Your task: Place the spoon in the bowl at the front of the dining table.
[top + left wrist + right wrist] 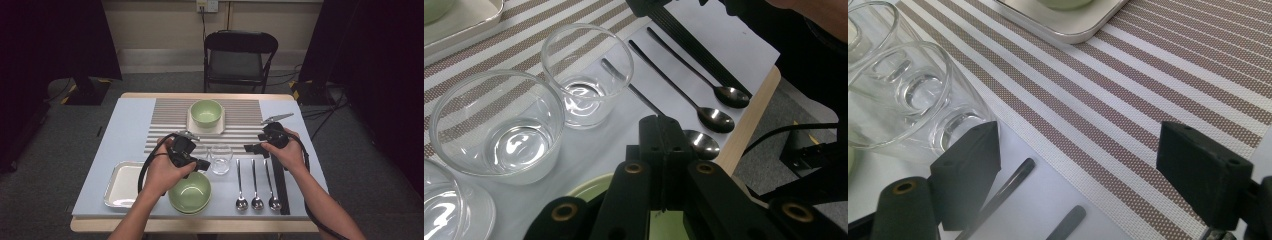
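Observation:
My left gripper (204, 164) hovers just left of the clear glasses (220, 159), over the far rim of the near green bowl (190, 194). Its jaws are shut with nothing between them (663, 150). In the left gripper view, two glasses (586, 70) (499, 125) stand in a row ahead, a third at the lower left edge. My right gripper (249, 148) is held above the spoon handles, right of the glasses. It is open (1085, 170), empty, and the glasses (898, 85) sit beyond its left jaw.
Three spoons (256, 185) lie side by side at the front right, with a black strip (280, 185) to their right. A second green bowl (206, 113) sits on a white square plate on the striped placemat (165, 122). A silver tray (120, 185) is at the front left.

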The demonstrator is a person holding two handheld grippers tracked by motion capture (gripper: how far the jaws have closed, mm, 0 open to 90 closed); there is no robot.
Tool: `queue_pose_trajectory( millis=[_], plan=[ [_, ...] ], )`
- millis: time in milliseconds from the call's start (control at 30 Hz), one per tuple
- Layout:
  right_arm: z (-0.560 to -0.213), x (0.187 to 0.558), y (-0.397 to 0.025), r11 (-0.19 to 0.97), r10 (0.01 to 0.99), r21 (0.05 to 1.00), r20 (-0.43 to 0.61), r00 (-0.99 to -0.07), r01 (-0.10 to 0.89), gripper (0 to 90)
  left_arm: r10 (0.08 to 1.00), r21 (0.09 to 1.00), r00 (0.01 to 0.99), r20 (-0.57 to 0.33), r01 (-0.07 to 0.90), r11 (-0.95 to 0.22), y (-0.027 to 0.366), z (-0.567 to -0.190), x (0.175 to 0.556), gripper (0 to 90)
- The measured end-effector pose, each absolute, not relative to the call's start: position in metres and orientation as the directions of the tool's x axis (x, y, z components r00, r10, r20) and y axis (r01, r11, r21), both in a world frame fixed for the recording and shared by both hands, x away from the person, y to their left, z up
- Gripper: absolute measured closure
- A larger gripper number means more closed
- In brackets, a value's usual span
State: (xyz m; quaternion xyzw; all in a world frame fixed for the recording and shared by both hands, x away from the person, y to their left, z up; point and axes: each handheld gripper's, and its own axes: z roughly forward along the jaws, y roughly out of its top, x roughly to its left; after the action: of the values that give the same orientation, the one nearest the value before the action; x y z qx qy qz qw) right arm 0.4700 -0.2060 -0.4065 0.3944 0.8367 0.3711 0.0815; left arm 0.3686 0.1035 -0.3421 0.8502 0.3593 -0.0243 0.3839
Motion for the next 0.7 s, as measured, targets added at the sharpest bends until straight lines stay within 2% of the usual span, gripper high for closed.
queue_pose_trajectory(
  millis=[700],
  plan=[
    [-0.411, 0.456, -0.199, 0.429, 0.711, 0.674, 0.160, -0.685, 0.602, 16.8, 0.584, 0.637, 0.748, -0.316, 0.623, -0.454, 0.086, -0.348, 0.354, 90.0]
  ],
)
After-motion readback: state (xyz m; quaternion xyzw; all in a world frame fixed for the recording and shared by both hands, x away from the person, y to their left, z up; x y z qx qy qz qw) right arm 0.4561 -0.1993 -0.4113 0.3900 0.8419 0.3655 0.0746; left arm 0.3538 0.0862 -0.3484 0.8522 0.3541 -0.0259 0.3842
